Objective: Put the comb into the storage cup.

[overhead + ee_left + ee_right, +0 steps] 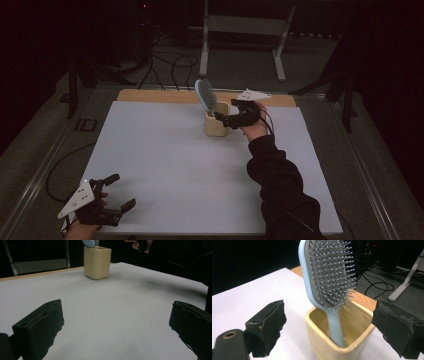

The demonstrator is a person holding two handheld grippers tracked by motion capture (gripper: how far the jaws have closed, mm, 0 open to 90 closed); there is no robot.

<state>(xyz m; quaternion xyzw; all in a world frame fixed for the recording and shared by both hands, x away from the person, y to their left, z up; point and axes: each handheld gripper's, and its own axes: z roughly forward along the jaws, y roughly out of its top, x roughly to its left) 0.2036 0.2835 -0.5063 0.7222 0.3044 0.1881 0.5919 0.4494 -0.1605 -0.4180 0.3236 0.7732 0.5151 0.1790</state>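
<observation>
A light blue hairbrush (205,95) (329,277) stands handle-down in a square cream cup (216,121) (339,332) (97,262) near the back of the white table. Its grey bristles face the right gripper view. My right gripper (223,114) (329,327) is open just right of the cup, its jaws spread either side of the cup's rim and apart from the brush. My left gripper (120,190) (117,325) is open at the table's front left corner, with bare table between its jaws.
The white table top (190,170) has a wooden strip (150,95) along its back edge. Behind the table are floor cables (170,62) and a grey metal stand (245,30). Dark surroundings frame the table.
</observation>
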